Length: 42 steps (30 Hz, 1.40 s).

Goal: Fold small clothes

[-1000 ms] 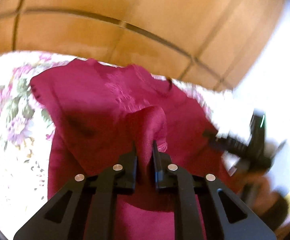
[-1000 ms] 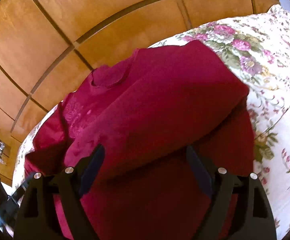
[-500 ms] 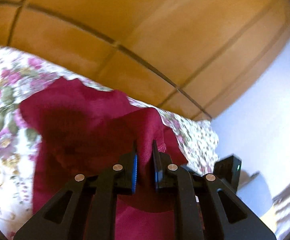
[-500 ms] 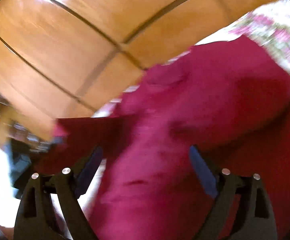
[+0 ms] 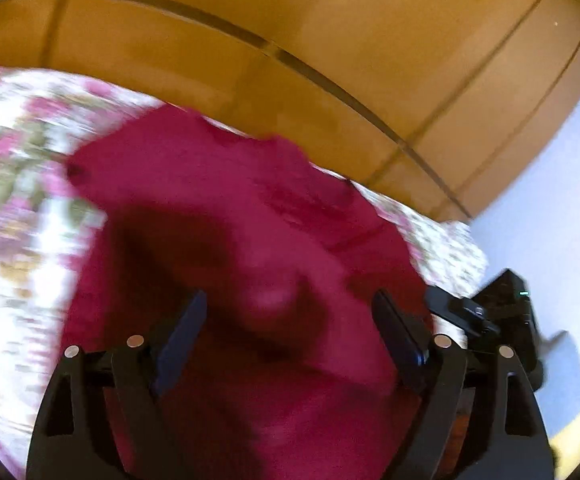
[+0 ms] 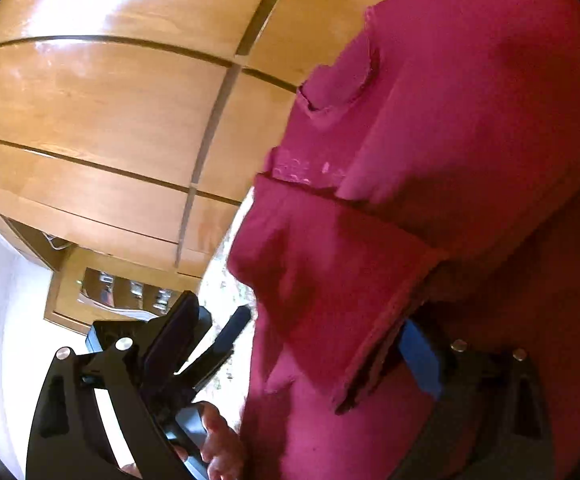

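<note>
A crimson garment (image 5: 250, 216) lies on the floral bedspread (image 5: 18, 208), with a sleeve flap folded across its body (image 6: 329, 264). My left gripper (image 5: 290, 308) hovers low over the cloth and its jaws are opening; a loose hump of fabric sits between them, and the pads do not press it. In the right wrist view my right gripper (image 6: 297, 336) stands open and wide, the folded edge draped against its blue right pad (image 6: 419, 356). The left gripper (image 6: 226, 332) shows beyond the right gripper's left finger.
A wooden panelled headboard (image 5: 290, 40) rises behind the bed. A small wooden stand with a metal-fronted drawer (image 6: 122, 288) sits left of the bed against a white wall. A person's hand (image 6: 218, 440) grips the left tool. The right gripper (image 5: 497, 320) shows at the right edge.
My left gripper was shut on a pinch of the crimson cloth; its jaws now stand wide and the cloth has dropped free. The right gripper turned left and a flap now lies folded across the body.
</note>
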Tool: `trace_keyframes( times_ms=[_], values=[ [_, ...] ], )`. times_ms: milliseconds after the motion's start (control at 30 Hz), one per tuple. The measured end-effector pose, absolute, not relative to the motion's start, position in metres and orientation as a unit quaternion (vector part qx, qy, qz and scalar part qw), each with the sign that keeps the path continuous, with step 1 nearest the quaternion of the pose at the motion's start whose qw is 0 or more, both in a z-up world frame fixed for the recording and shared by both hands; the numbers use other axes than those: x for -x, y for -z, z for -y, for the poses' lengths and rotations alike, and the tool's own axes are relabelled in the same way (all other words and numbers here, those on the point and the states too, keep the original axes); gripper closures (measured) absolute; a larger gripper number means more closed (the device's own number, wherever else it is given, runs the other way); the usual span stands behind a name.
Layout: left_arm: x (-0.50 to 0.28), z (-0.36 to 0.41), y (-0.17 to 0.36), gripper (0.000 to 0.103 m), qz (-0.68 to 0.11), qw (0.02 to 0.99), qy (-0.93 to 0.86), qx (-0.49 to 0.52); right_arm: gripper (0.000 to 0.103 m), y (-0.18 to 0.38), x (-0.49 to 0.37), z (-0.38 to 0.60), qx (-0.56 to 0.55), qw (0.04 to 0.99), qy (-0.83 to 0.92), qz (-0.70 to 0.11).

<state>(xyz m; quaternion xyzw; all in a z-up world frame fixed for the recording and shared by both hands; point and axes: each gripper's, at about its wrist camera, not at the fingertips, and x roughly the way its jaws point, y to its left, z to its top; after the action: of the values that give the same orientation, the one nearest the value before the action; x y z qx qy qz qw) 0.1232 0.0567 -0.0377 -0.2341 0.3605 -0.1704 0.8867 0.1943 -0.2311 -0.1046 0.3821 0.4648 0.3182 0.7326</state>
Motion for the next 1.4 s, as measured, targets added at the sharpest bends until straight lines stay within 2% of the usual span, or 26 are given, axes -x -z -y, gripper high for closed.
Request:
trace_keyframes(
  times_ms=[33, 67, 100, 133, 200, 300, 600, 800, 867, 900, 933, 967, 1033, 1067, 1100, 1300, 1400],
  values=[
    [-0.118, -0.069, 0.037, 0.019, -0.347, 0.901, 0.141, 0.22, 0.015, 0.101, -0.193, 0.225, -0.359, 0.745, -0.313, -0.467],
    [-0.114, -0.077, 0.038, 0.019, -0.338, 0.912, 0.115, 0.205, 0.022, 0.1, -0.192, 0.221, -0.34, 0.755, -0.307, -0.469],
    [-0.111, -0.085, 0.038, 0.019, -0.332, 0.922, 0.078, 0.18, 0.042, 0.099, -0.192, 0.216, -0.313, 0.768, -0.299, -0.472],
    [-0.111, -0.09, 0.04, 0.019, -0.335, 0.926, 0.06, 0.167, 0.073, 0.098, -0.192, 0.21, -0.286, 0.778, -0.295, -0.475],
    [-0.115, -0.099, 0.049, 0.019, -0.352, 0.923, 0.039, 0.148, 0.096, 0.1, -0.197, 0.205, -0.235, 0.791, -0.292, -0.484],
    [-0.122, -0.105, 0.058, 0.019, -0.371, 0.912, 0.04, 0.169, 0.098, 0.09, -0.201, 0.21, -0.207, 0.815, -0.269, -0.47],
    [-0.168, -0.108, 0.065, 0.019, -0.395, 0.906, -0.007, 0.154, 0.098, 0.04, -0.252, 0.245, -0.112, 0.909, -0.17, -0.363],
    [-0.212, -0.109, 0.08, 0.019, -0.425, 0.895, -0.059, 0.126, 0.097, 0.081, -0.286, 0.269, -0.144, 0.896, -0.143, -0.394],
    [-0.219, -0.119, 0.085, 0.019, -0.425, 0.889, -0.071, 0.156, 0.09, 0.095, -0.289, 0.278, -0.173, 0.889, -0.14, -0.4],
    [-0.22, -0.123, 0.087, 0.019, -0.416, 0.891, -0.075, 0.167, 0.08, 0.098, -0.29, 0.282, -0.183, 0.888, -0.133, -0.4],
    [-0.218, -0.126, 0.087, 0.019, -0.408, 0.893, -0.078, 0.173, 0.064, 0.099, -0.29, 0.285, -0.19, 0.888, -0.129, -0.399],
    [-0.215, -0.13, 0.088, 0.019, -0.401, 0.894, -0.076, 0.183, 0.058, 0.098, -0.289, 0.289, -0.198, 0.888, -0.131, -0.394],
    [-0.211, -0.14, 0.09, 0.019, -0.391, 0.894, -0.068, 0.209, 0.038, 0.096, -0.287, 0.289, -0.193, 0.892, -0.134, -0.386],
    [-0.209, -0.143, 0.091, 0.019, -0.387, 0.893, -0.066, 0.219, 0.032, 0.096, -0.285, 0.288, -0.185, 0.896, -0.125, -0.384],
    [-0.207, -0.146, 0.091, 0.019, -0.383, 0.893, -0.066, 0.227, 0.028, 0.094, -0.283, 0.288, -0.181, 0.898, -0.121, -0.383],
    [-0.195, -0.159, 0.091, 0.019, -0.368, 0.89, -0.069, 0.259, 0.027, 0.094, -0.275, 0.289, -0.171, 0.902, -0.072, -0.39],
    [-0.189, -0.162, 0.09, 0.019, -0.363, 0.889, -0.076, 0.268, 0.022, 0.091, -0.271, 0.287, -0.159, 0.905, -0.067, -0.39]
  ],
)
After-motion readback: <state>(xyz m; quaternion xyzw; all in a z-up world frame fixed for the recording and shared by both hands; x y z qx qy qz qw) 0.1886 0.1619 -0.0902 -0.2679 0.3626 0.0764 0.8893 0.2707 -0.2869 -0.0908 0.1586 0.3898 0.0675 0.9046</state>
